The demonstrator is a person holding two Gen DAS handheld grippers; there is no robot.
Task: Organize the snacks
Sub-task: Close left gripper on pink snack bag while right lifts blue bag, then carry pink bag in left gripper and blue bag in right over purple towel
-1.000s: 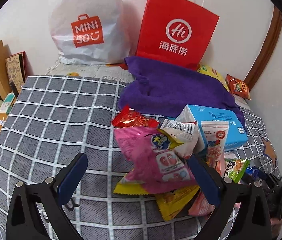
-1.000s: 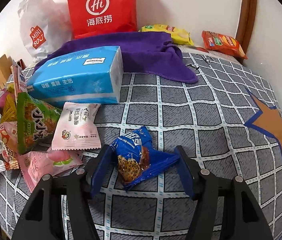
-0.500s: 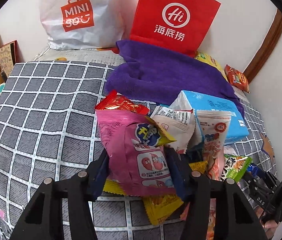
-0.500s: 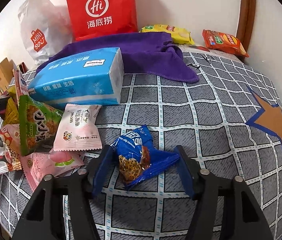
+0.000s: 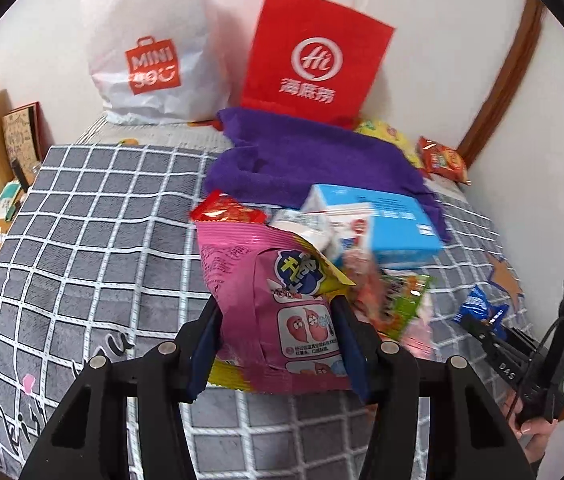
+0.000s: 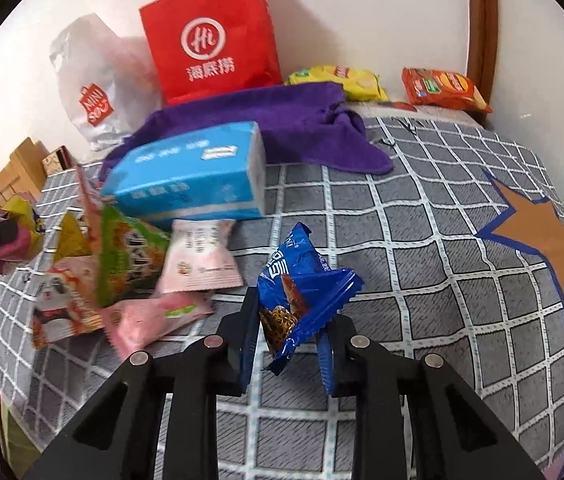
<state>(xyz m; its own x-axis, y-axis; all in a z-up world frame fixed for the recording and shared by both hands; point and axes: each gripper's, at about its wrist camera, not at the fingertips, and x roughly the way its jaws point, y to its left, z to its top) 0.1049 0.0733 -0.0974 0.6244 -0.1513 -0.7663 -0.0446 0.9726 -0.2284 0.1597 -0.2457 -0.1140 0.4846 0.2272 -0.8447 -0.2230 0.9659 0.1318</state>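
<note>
Fingers of my left gripper [image 5: 278, 344] clenched the pink snack bag [image 5: 270, 304], its length pointing toward the red paper bag [image 5: 313, 56]; my right gripper [image 6: 287, 340], closing, pinched the blue packet [image 6: 301, 284], likewise nearer me than that bag.

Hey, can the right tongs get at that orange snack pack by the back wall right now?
Probably not yet. The right tongs are closing on a blue snack packet, so they are occupied. Otherwise the checked blanket toward the orange pack looks unobstructed.
</note>
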